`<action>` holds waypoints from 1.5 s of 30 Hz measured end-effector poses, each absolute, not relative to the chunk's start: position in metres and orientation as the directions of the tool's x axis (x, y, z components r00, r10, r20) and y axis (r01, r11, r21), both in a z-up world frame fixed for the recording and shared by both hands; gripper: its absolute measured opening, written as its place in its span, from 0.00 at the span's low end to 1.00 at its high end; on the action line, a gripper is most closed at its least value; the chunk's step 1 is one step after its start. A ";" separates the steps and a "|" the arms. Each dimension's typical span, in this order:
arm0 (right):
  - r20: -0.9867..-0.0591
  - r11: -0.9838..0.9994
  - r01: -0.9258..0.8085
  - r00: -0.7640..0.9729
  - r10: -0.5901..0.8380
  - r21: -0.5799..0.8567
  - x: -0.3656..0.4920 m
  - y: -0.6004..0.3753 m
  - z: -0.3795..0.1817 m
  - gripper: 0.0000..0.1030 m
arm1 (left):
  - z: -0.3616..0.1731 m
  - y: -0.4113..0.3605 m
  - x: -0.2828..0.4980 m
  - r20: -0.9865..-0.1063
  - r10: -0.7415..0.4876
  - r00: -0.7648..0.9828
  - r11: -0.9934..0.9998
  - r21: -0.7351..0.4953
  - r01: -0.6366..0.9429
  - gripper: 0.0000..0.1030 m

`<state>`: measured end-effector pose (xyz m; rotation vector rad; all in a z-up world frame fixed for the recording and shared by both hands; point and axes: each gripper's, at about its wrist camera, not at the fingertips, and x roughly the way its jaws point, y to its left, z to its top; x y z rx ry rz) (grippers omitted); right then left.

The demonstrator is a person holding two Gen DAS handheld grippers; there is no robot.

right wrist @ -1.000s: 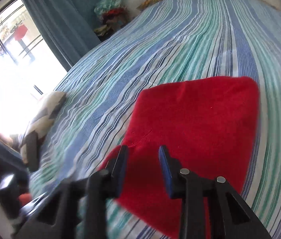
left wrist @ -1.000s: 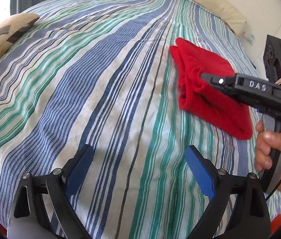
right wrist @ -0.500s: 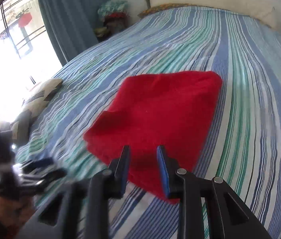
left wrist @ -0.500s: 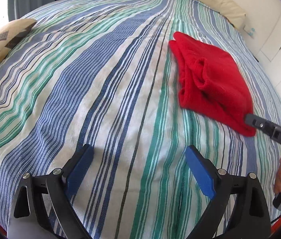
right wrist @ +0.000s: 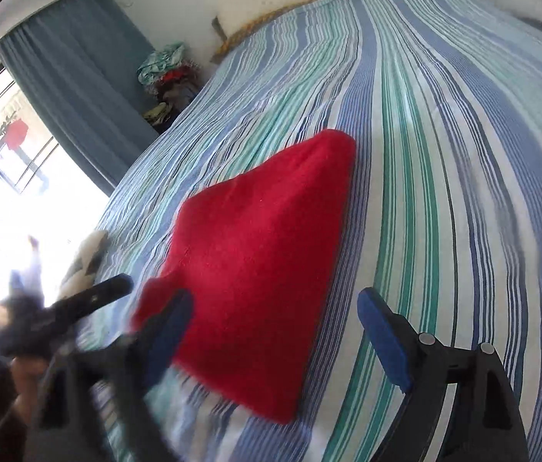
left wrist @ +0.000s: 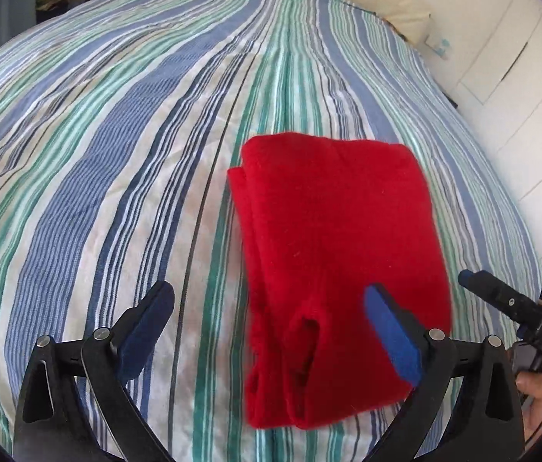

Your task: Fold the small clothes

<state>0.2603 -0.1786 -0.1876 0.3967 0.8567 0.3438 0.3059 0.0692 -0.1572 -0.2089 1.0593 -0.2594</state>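
We judged the red garment (left wrist: pixel 332 254) folded on the bed (left wrist: pixel 117 154); left tongs (left wrist: pixel 271 327) released, right tongs (right wrist: pixel 274 331) opening, nothing gripped.

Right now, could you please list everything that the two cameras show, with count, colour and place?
cloth: one, red, folded, lying on the bed near the grippers.
bedsheet: one, blue, green and white stripes, covering the bed.
pillow: one, cream, at the far end of the bed by the wall.
curtain: one, blue-grey, beside the bright window.
clothes pile: one, mixed colours, beside the bed by the curtain.
cushion: one, pale with dark pattern, blurred, at the bed's edge near the window.
left hand-held gripper: one, black with blue pads, open, over the cloth's near end.
right hand-held gripper: one, black with blue pads, jaws opening, nothing gripped, cloth below.
hand: one, holding the right handle.
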 end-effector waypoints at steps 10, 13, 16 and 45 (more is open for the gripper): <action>-0.646 0.788 -0.135 0.499 0.578 0.601 0.298 -0.136 -0.243 0.35 | -0.154 0.030 0.305 -0.854 -0.375 0.360 0.924 -0.313 0.219 0.21; -0.637 0.821 -0.181 0.550 0.541 0.541 0.301 -0.143 -0.200 0.32 | -0.103 0.017 0.308 -0.801 -0.429 0.417 0.900 -0.341 0.271 0.21; -0.591 0.834 -0.229 0.614 0.523 0.501 0.306 -0.156 -0.138 0.32 | -0.047 0.007 0.308 -0.730 -0.488 0.478 0.870 -0.365 0.331 0.21; -0.787 0.996 0.068 0.617 0.002 0.056 -0.006 -0.200 -0.119 0.99 | -0.051 -0.007 0.047 -0.766 0.012 0.643 0.973 0.156 0.168 0.99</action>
